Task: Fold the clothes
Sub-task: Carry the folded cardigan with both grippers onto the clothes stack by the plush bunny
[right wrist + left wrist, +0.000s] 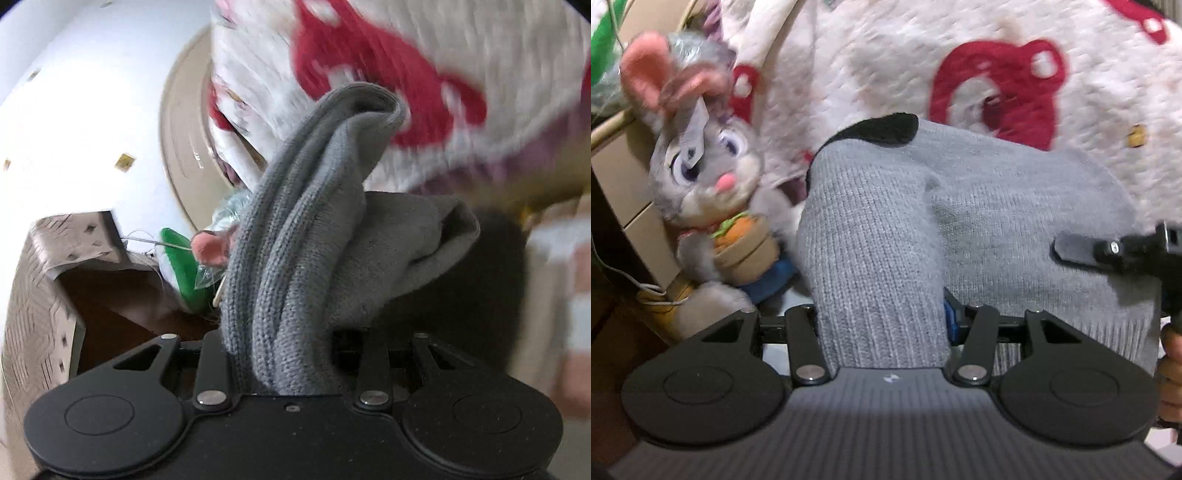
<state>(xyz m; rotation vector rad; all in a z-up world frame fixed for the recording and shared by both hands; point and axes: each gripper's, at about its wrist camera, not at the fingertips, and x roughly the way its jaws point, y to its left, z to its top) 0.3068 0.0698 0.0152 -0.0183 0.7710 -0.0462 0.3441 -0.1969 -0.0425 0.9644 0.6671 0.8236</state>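
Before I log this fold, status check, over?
Left claw shut on grey sweater. Right claw shut on bunched sweater, lifted. Plush rabbit close at left, red-and-white blanket behind.

sweater point(979, 206) btwn grippers, plush rabbit point(709, 177) left, blanket point(886, 55) behind

Plush rabbit point(701, 184) crowds left of grey sweater point(960, 221).

White blanket point(894, 66) with red bears, plush rabbit point(713, 177)
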